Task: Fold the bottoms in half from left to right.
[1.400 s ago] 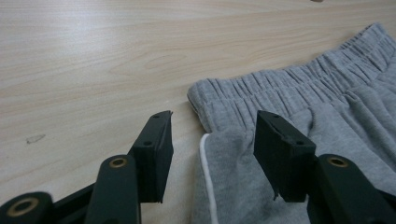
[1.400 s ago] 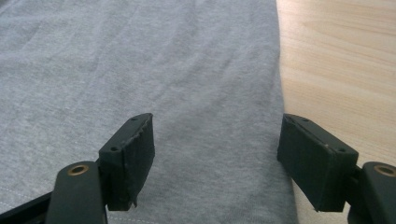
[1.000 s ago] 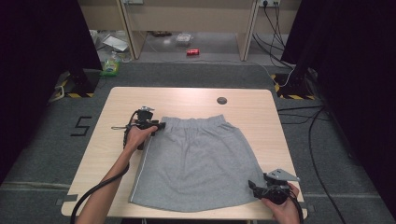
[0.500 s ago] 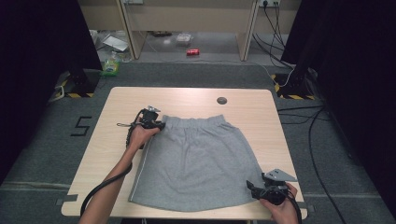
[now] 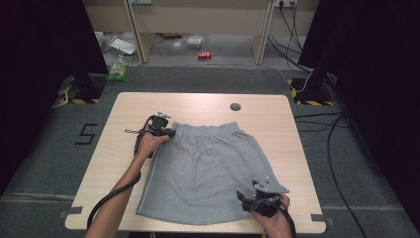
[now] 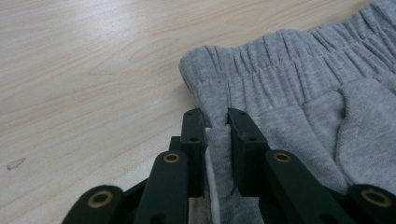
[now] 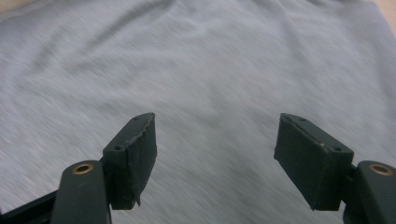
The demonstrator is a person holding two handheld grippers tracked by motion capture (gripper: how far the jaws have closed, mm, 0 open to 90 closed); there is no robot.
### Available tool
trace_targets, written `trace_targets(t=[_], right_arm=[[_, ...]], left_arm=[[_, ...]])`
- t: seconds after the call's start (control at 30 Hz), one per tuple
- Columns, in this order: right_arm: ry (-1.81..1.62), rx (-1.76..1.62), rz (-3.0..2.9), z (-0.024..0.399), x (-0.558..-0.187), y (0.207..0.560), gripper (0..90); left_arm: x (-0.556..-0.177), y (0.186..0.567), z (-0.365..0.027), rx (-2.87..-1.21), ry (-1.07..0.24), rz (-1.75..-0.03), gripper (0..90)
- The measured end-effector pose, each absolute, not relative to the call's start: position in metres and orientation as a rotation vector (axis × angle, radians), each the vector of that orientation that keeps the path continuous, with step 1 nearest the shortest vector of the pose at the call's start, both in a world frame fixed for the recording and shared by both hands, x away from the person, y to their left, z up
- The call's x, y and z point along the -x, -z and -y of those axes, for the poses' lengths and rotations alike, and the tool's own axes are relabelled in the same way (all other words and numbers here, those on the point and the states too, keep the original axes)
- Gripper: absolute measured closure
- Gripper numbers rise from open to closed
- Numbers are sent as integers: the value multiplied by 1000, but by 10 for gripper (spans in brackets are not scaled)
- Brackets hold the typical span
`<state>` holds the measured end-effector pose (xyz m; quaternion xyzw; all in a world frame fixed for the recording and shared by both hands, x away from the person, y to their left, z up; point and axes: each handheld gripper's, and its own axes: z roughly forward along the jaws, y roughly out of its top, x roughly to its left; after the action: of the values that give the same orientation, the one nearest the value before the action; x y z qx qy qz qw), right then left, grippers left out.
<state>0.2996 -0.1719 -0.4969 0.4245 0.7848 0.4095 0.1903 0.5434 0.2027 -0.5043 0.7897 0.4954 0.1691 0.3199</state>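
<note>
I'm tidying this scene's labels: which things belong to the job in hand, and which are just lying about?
In the job:
grey skirt
left gripper, shut on its waistband corner
right gripper, open over the cloth

Lying about:
dark round disc on the table
red can on the floor

High view: fixed above the near edge of the worktop [image 5: 208, 106], facing forward and down, far enough to take in the whole top and the floor beyond.
Left gripper view: riding low on the left gripper [image 6: 215, 135], looking along its fingers [image 6: 194, 135], very close to the waistband corner of the grey skirt [image 6: 289, 70].
Right gripper view: close over the skirt's cloth, looking along the right gripper [image 7: 215, 149].
Shared by all three: the skirt
</note>
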Motion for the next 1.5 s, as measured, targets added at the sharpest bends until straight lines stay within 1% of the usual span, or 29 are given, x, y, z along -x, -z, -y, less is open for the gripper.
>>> trace_targets(t=[0.07,0.13,0.33,0.37,0.6,0.63,0.67,0.8,0.83,1.0,1.13,1.17,1.4,1.5], right_arm=[[-1156,-1176,-2212,165,-300,496,300],[-1152,-1138,-2259,144,-300,499,299],[-1163,-1033,-2326,96,-303,501,295],[-1163,-1033,-2326,96,-303,501,295],[-1189,-915,-2425,39,-308,500,296],[-1198,-886,-2453,25,-308,500,296],[-1198,-886,-2453,25,-308,500,296],[-1203,-833,-2512,-4,-307,503,300],[-1203,-833,-2512,-4,-307,503,300],[-1219,-782,-2548,-32,-307,502,314],[-1226,-704,-2601,-62,-301,499,333],[-1226,-704,-2601,-62,-301,499,333],[-1219,-610,-2675,-99,-292,506,362],[-1232,-599,-2682,-104,-291,506,367]], left_arm=[[-543,504,-203,-2076,-442,-1302,771],[-543,504,-203,-2071,-440,-1305,771],[-544,504,-202,-2074,-438,-1314,770],[-544,504,-202,-2075,-440,-1314,770],[-545,504,-204,-2064,-423,-1324,773],[-544,504,-203,-2067,-429,-1325,773],[-545,503,-203,-2071,-428,-1325,773],[-545,503,-203,-2081,-424,-1321,773],[-545,503,-203,-2078,-424,-1320,773],[-545,504,-203,-2072,-428,-1319,773],[-545,503,-204,-2075,-419,-1313,773],[-545,503,-204,-2076,-419,-1313,773],[-546,503,-204,-2080,-415,-1309,773],[-546,503,-204,-2082,-415,-1307,773]])
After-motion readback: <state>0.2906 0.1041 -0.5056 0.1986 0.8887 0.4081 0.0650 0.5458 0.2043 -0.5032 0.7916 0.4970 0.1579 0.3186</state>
